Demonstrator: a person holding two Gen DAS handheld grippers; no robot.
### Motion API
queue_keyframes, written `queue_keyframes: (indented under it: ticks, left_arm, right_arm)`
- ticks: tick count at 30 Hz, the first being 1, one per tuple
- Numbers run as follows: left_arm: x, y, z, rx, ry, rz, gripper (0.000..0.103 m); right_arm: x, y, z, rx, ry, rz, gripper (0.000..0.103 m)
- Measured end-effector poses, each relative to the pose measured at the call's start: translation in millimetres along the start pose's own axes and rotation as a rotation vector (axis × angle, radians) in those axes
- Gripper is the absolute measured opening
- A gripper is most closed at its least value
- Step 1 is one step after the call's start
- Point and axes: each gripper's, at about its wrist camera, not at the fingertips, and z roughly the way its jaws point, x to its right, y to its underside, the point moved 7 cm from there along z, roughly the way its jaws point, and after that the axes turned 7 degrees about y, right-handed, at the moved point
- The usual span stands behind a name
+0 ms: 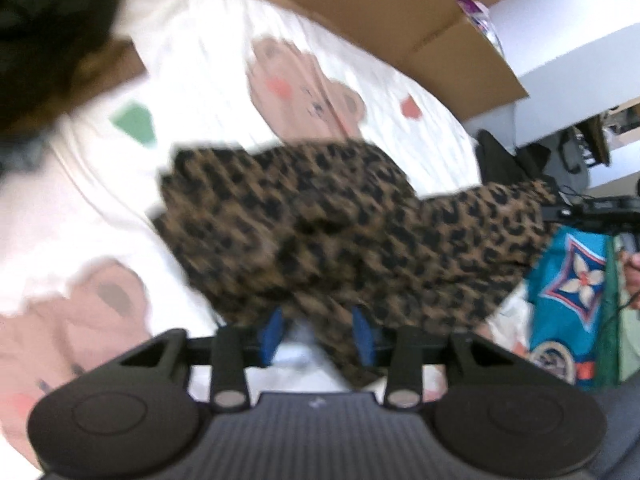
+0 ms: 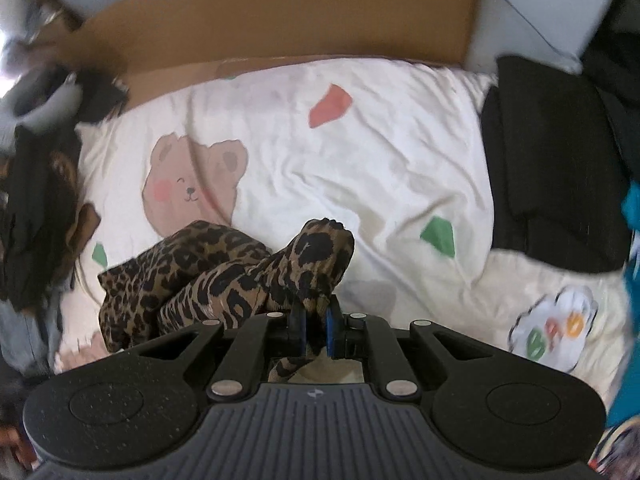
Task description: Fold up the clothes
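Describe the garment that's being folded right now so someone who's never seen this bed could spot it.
Start at the white bear-print bedsheet in front of the cardboard. On its near side lies a crumpled leopard-print garment, one end pinched in the right gripper. Only it has brown-and-black spots; the neighbouring clothes are plain black.

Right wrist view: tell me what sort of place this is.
Probably a bedroom or another lived-in room at home, with a bed as the folding surface. The leopard-print garment lies on a cream bedsheet printed with cartoon bears, a flattened cardboard sheet lies behind it, and dark clothes are piled alongside.
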Motion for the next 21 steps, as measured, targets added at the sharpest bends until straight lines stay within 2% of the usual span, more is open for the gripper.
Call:
queue_keyframes:
  ticks: [2,5,9,15,21]
  left_arm:
    - [-8,-9,-9,0.035,-0.042,0.007,0.06]
    - [-20,-29,-12,0.074,-0.082,-0.011,0.062]
    - [-24,-52,1,0.102,-0.141,-0.01,0.066]
    - [-29,-68,36,0.034,-0.205,0.083,0.067]
    - [-36,-67,67,-0.014,-0.286,0.193,0.067]
  right_arm:
    - [-6,-9,-1,-0.031,-0.014,-0.054,0.007]
    - [-15,-19,0,-0.093,-0.057,-0.143,0.007]
    - [-14,-20,4,-0.117,-0.062,-0.211,0.007]
    - [9,-12,9,-0.078,-0.172,-0.135,0.007]
    - [30,13,20,0.021,-0.287,-0.07,0.007]
